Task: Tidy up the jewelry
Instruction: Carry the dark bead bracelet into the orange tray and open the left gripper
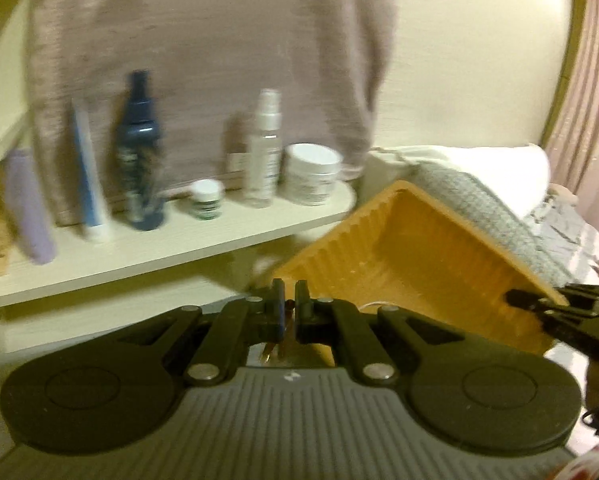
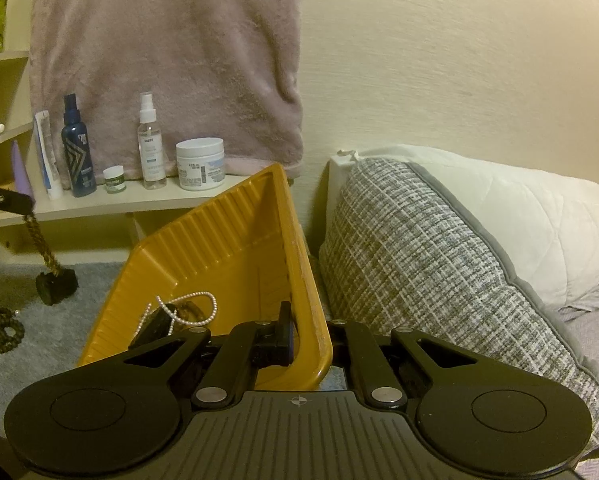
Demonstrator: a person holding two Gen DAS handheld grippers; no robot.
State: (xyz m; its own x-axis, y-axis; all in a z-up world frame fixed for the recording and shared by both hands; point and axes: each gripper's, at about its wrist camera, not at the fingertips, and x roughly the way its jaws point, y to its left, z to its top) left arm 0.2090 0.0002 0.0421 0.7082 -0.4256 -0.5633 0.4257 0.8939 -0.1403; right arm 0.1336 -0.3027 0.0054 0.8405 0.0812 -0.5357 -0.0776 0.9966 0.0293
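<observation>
Now your right tongs [image 2: 299, 340] clench tilted yellow tray [image 2: 235, 240] rim so left tongs [image 1: 289, 300], gripping braided chain [image 2: 41, 240], can drop it in.

Dim, warm yellowish indoor light; the left wrist view is motion-blurred, the right sharp, both bowed at the edges.
</observation>
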